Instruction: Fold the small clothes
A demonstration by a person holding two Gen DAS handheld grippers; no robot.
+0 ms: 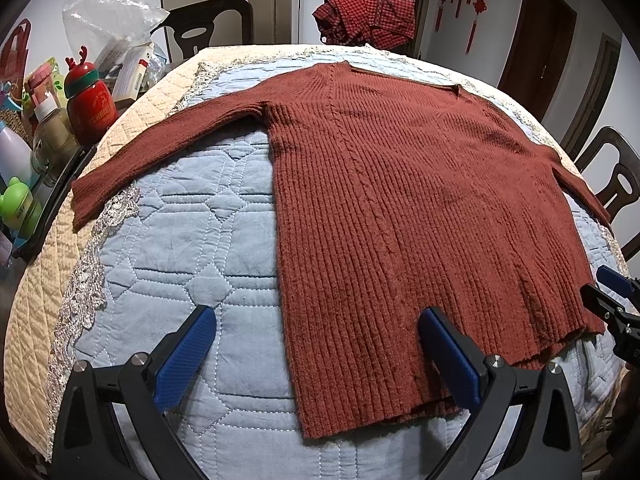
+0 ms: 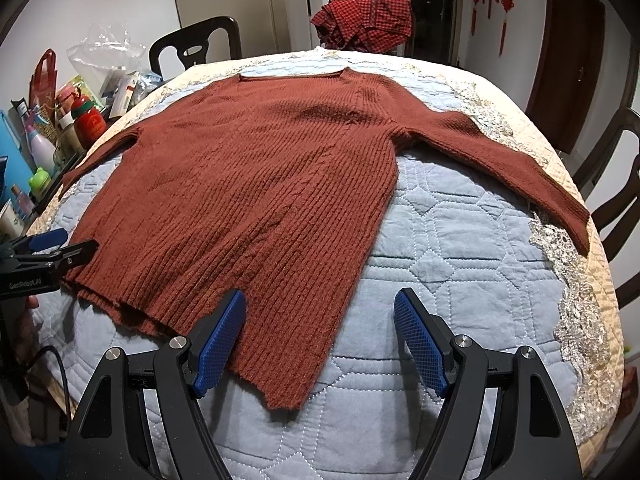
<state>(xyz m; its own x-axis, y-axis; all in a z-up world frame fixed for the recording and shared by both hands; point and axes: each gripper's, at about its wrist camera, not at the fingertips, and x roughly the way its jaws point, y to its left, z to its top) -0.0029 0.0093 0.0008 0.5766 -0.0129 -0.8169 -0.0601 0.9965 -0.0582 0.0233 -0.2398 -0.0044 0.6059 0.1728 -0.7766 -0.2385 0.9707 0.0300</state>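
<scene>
A rust-brown ribbed knit sweater (image 1: 400,208) lies flat on a blue quilted cloth (image 1: 180,240), neckline away from me, both sleeves spread out sideways; it also shows in the right wrist view (image 2: 256,184). My left gripper (image 1: 316,316) is open, above the sweater's lower left hem corner, holding nothing. My right gripper (image 2: 320,304) is open above the lower right hem corner, holding nothing. The right gripper shows at the edge of the left wrist view (image 1: 612,292), and the left gripper shows at the edge of the right wrist view (image 2: 52,248).
A red checked garment (image 1: 364,20) lies bunched at the far table edge. Bottles, a red flask (image 1: 90,100), boxes and a plastic bag crowd the left side. Dark chairs (image 1: 212,24) stand around the table. A beige quilt with lace trim (image 2: 576,320) borders the blue cloth.
</scene>
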